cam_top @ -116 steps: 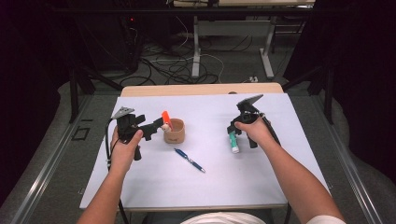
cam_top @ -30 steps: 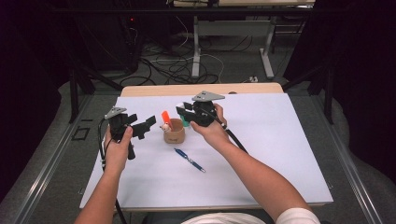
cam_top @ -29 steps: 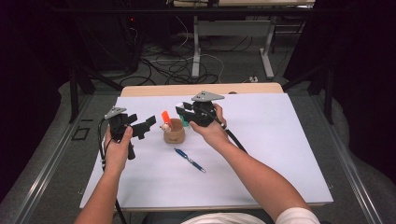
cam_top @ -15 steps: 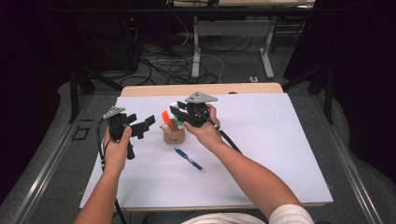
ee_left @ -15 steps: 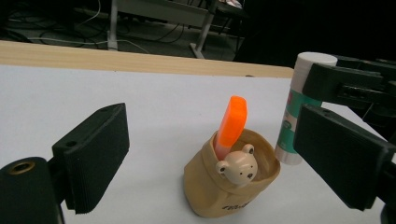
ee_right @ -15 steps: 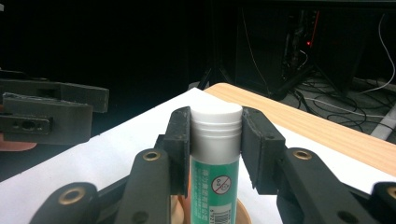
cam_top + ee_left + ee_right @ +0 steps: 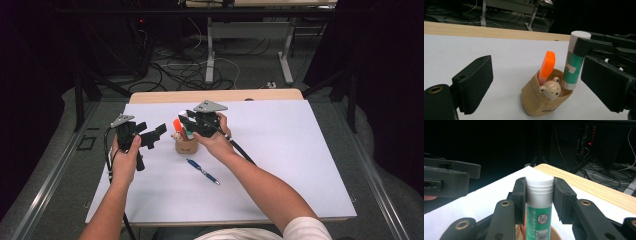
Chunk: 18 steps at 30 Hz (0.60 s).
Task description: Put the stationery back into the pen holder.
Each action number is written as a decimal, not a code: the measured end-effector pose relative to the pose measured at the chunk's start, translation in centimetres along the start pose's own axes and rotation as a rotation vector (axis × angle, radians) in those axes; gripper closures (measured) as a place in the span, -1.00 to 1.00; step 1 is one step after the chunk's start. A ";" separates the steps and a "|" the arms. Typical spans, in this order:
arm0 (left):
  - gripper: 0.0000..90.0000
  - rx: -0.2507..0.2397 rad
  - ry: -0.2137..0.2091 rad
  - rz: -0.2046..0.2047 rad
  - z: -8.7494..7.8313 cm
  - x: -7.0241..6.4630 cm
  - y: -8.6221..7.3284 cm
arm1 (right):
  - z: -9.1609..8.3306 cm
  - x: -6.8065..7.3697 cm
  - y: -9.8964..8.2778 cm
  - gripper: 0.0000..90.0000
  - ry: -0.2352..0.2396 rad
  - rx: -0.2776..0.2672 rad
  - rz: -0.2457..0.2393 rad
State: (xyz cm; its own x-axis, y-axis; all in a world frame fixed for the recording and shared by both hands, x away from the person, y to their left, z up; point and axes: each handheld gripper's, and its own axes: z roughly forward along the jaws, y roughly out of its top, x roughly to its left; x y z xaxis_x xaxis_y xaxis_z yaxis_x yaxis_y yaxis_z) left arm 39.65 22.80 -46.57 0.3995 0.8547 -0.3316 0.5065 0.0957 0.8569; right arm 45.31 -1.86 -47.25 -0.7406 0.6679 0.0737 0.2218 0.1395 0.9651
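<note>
A tan bear-faced pen cup (image 7: 186, 146) (image 7: 544, 102) stands on the white table mat (image 7: 280, 150). An orange highlighter (image 7: 177, 125) (image 7: 547, 66) stands in the cup. My right gripper (image 7: 190, 125) (image 7: 539, 192) is shut on a green glue stick (image 7: 574, 65) (image 7: 539, 202) just under its white cap. The stick hangs upright with its lower end inside the cup's mouth. My left gripper (image 7: 155, 136) (image 7: 540, 83) is held just left of the cup, open, with the cup seen between its jaws and apart from them.
A blue pen (image 7: 202, 171) lies on the mat in front of the cup. The wooden table edge (image 7: 215, 95) runs along the back. Cables and desk legs lie on the floor beyond. My left gripper's jaws (image 7: 446, 180) show dark at the left of the right gripper view.
My right gripper has carried the glue stick left and slightly down, from beside the cup to over its mouth. The left gripper has stayed in place.
</note>
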 end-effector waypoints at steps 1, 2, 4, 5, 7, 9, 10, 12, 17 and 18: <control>-0.76 -0.001 0.000 0.000 0.0 0.0 0.0 | 0.0 0.0 0.0 0.45 0.000 0.006 0.004; -0.76 0.000 0.000 0.000 0.0 0.0 0.0 | 0.1 0.1 -0.1 0.45 -0.001 0.006 0.007; -0.76 0.002 -0.001 -0.002 0.0 0.0 0.0 | 0.2 0.1 -0.2 0.45 -0.002 0.011 0.004; -0.76 -0.003 0.000 -0.004 0.0 0.0 0.0 | 0.3 0.1 -0.3 0.45 -0.003 0.011 -0.002; -0.76 -0.002 0.001 -0.005 0.0 0.1 0.0 | 0.4 0.1 -0.5 0.45 -0.003 0.025 0.002; -0.76 0.001 0.001 -0.004 0.0 0.1 0.0 | 0.5 0.1 -0.6 0.45 -0.002 0.025 0.005; -0.76 0.001 0.001 -0.003 0.0 0.0 0.0 | 0.5 0.1 -0.7 0.45 -0.001 0.029 0.006; -0.76 -0.001 -0.001 0.000 0.1 0.0 -0.1 | 0.4 0.0 -0.7 0.45 -0.001 0.046 -0.001; -0.76 0.001 0.000 0.001 0.0 0.0 0.0 | 0.5 0.0 -0.9 0.45 -0.002 0.046 0.004; -0.76 -0.003 0.001 0.000 0.0 0.0 0.0 | 0.5 0.0 -1.0 0.45 -0.004 0.048 0.004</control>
State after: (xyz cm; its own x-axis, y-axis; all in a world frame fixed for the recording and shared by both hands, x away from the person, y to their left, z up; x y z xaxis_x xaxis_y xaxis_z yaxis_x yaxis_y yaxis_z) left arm 39.66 22.79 -46.61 0.3987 0.8550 -0.3316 0.5046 0.0974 0.8578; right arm 45.42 -1.66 -48.33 -0.7372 0.6713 0.0768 0.2556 0.1718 0.9514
